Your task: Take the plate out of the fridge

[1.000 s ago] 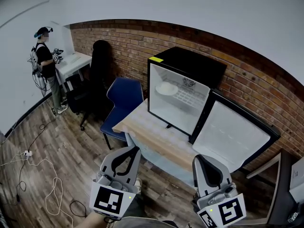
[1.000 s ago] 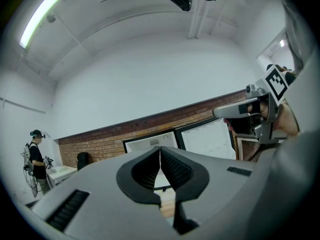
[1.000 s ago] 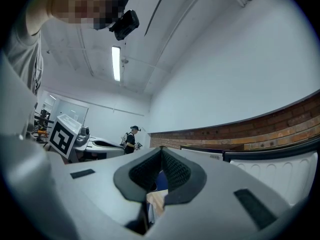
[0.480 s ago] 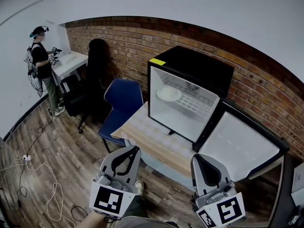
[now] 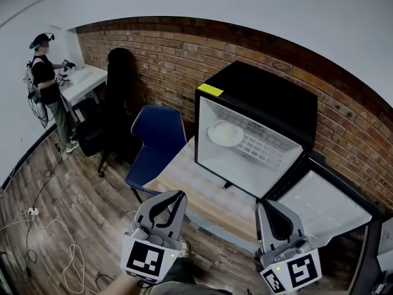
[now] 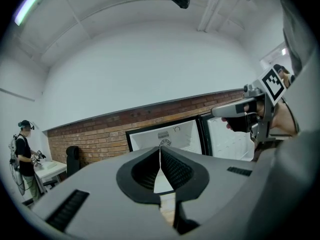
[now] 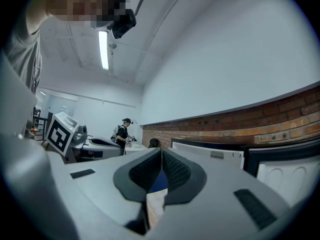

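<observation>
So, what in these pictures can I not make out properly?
- Plate: head view, too small to tell whether anything lies on it.
- Fridge inside: left gripper view, the left gripper covers the lower part; no plate shows.
- Fridge door: right gripper view, the right gripper hides its lower part.
- Person at far left: head view, too small to see what the hands hold.

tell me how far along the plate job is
Done: the fridge has its door open. In hand: nothing; the left gripper and right gripper are both shut and empty, short of the fridge. To do: the plate lies on the shelf inside, so reaching in, gripping it and bringing it out all remain.
</observation>
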A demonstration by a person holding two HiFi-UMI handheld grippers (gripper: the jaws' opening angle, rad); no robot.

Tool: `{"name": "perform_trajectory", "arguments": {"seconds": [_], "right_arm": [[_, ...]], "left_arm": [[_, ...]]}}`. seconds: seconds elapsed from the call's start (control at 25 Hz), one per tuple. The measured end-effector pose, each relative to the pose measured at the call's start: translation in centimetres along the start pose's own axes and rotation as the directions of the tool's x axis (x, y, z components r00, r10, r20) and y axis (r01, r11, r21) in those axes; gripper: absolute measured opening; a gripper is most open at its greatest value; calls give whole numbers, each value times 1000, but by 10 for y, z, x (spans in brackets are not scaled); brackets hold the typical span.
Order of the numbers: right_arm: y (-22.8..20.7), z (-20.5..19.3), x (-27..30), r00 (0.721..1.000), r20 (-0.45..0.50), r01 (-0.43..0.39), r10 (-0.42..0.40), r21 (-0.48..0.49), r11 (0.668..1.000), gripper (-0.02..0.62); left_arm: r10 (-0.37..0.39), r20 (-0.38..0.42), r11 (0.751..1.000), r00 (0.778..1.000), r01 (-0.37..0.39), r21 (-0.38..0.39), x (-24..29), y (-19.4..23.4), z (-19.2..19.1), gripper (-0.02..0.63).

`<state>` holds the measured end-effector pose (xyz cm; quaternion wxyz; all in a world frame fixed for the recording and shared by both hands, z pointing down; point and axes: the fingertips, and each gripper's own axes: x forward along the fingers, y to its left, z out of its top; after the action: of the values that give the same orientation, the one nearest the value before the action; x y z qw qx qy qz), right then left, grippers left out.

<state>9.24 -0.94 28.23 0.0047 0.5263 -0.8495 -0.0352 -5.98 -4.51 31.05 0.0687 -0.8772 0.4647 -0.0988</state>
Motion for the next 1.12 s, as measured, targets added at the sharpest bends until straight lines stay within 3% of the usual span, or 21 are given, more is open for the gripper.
{"name": "perform_trajectory", "arguments": {"seconds": [0.56,1.12], "right_arm": [[-20,4,113,997,-35,74,-74,-3,997,31],[-37,3,164,980,-38,193,-193,-12,981,31]], "left_arm": [[-108,2,994,994,108,-9,87,82,-1,18],[-199,52,980,979,199,16,143,127,2,18]]}}
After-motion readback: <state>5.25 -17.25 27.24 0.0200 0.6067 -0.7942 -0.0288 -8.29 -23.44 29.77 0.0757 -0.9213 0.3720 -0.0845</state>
